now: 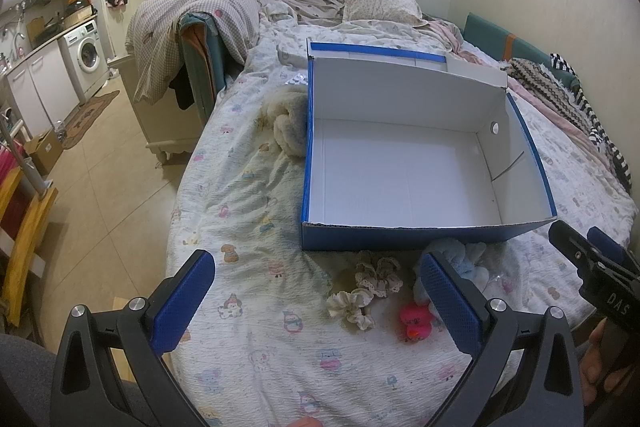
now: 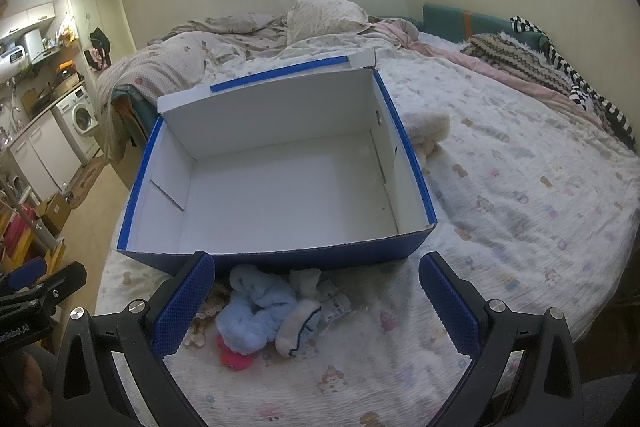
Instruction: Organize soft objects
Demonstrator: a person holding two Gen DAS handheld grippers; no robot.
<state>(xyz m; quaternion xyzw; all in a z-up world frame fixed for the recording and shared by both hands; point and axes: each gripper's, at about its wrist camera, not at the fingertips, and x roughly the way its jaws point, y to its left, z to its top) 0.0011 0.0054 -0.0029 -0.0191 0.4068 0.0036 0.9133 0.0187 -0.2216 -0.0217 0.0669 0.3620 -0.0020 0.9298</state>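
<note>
The blue plush toy [image 2: 256, 307] lies on the bed [image 2: 500, 207] at 12 o'clock, between the spread fingers of the empty right hand-held gripper [image 2: 316, 303], nearer than the equally released left hand-held gripper [image 1: 320, 307].

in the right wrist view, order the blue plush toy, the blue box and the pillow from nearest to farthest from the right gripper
1. Blue plush toy, just ahead, toward the left finger.
2. Blue box, open, behind the toy, mid-bed.
3. Pillow, far end of the bed by the wall.

washing machine [image 1: 89, 51] by kitchen cabinets [image 1: 42, 83], rumpled duvet [image 1: 224, 7], pillow [image 1: 380, 1], doormat [image 1: 90, 117]
</note>
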